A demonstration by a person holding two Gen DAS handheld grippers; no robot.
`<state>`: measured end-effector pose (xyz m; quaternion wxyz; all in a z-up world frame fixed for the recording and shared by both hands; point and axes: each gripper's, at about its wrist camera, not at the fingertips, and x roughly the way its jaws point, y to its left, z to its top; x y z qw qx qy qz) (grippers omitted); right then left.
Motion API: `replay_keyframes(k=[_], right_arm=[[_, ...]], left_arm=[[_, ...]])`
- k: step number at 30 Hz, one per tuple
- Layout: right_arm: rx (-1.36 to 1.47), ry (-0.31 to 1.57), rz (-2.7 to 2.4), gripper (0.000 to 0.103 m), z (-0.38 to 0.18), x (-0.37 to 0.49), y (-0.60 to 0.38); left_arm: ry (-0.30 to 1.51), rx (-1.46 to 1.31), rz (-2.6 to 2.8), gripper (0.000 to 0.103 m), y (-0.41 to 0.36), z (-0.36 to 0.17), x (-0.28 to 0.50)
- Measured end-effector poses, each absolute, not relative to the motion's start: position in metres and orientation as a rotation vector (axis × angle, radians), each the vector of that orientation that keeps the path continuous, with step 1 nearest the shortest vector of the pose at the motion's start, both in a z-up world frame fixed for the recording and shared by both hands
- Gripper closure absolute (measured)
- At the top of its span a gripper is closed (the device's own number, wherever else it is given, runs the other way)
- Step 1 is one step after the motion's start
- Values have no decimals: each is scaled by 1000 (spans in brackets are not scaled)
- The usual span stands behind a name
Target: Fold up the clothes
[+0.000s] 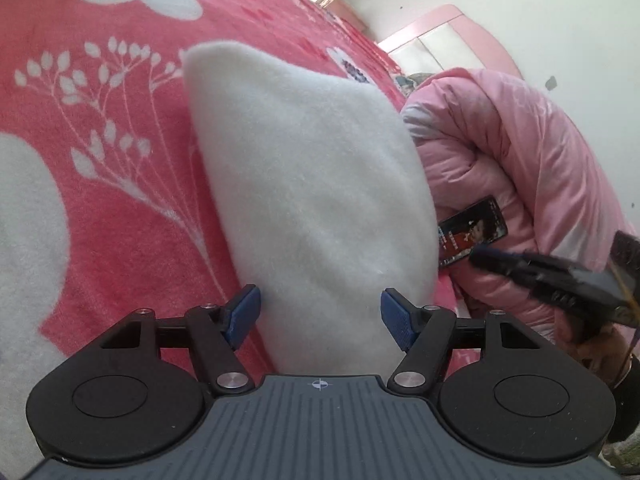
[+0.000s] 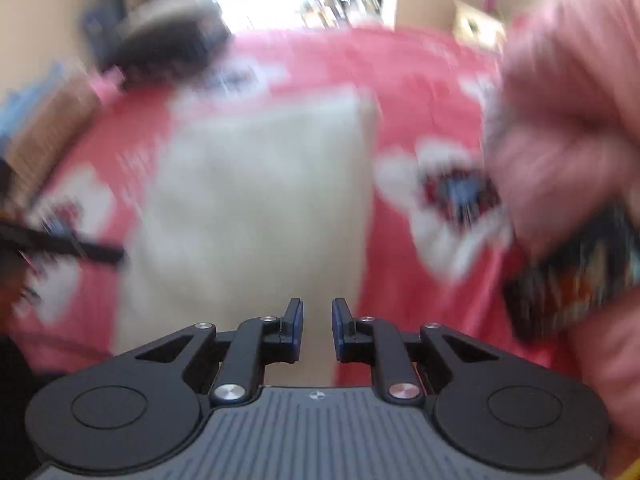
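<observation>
A white fuzzy cloth (image 1: 304, 184) lies flat on the red flower bed cover (image 1: 100, 160), in a neat long shape with straight edges, so it may be folded already or wait for one more fold; a puffy pink coat (image 1: 500, 168) sits bunched just to its right. The left gripper (image 1: 320, 316) hangs over the near end of the cloth with jaws wide apart and nothing in them; the right gripper (image 2: 317, 328) has jaws a little apart, empty too, in a blurry view. There is lots of open bed to the left and far; the coat crowds the right edge.
</observation>
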<state>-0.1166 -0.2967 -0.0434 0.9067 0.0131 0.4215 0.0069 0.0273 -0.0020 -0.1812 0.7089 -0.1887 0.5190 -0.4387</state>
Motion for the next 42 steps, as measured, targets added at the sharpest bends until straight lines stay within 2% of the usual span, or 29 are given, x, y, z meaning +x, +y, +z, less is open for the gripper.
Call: replay_keyframes(k=[3,5,7,10,13,18,21,23,25,27,28,34,38,42], right_arm=[[-30,735,74,86,-18,-82,-289],[-42,705,100,86,-19,-59,-288],[-14,734,119,85,-35,-37,-293],[-90,941,131,82,-88,-23,-291],[-158,935,129,82,-86,-29,-284],[-48,735,109,82,-32,9,-296],[13,722,19,82,-52,50,-317],[114,858,-4,84,-96,75,-342],[189,861,-36,84,-107,75,-353],[167,782,-50,84,-87,61,-351],[158,750,-59,81,-79,54,-349],[152,751,39,81,-84,70,-347],[227,799,23,84,-119,95,-356],[231,793,21,82,-88,77,-351]], left_arm=[[1288,-387,-928,45,-18,-195,23],[1315,-363,-937,49,-27,-195,15],[1324,-324,-965,50,-34,-194,5],[1403,-256,-1022,53,-42,-199,-10],[1513,-281,-1101,55,-41,-208,-23],[1449,-298,-1094,53,-27,-200,-21],[1407,-393,-1036,53,-9,-198,-9],[1356,-482,-979,52,13,-196,3],[1288,-540,-914,52,29,-192,18],[1208,-566,-842,51,40,-186,35],[1153,-539,-804,51,39,-179,45],[866,-409,-867,48,-21,-149,93],[912,-345,-817,49,-55,-164,114],[953,-379,-777,46,-45,-149,107]])
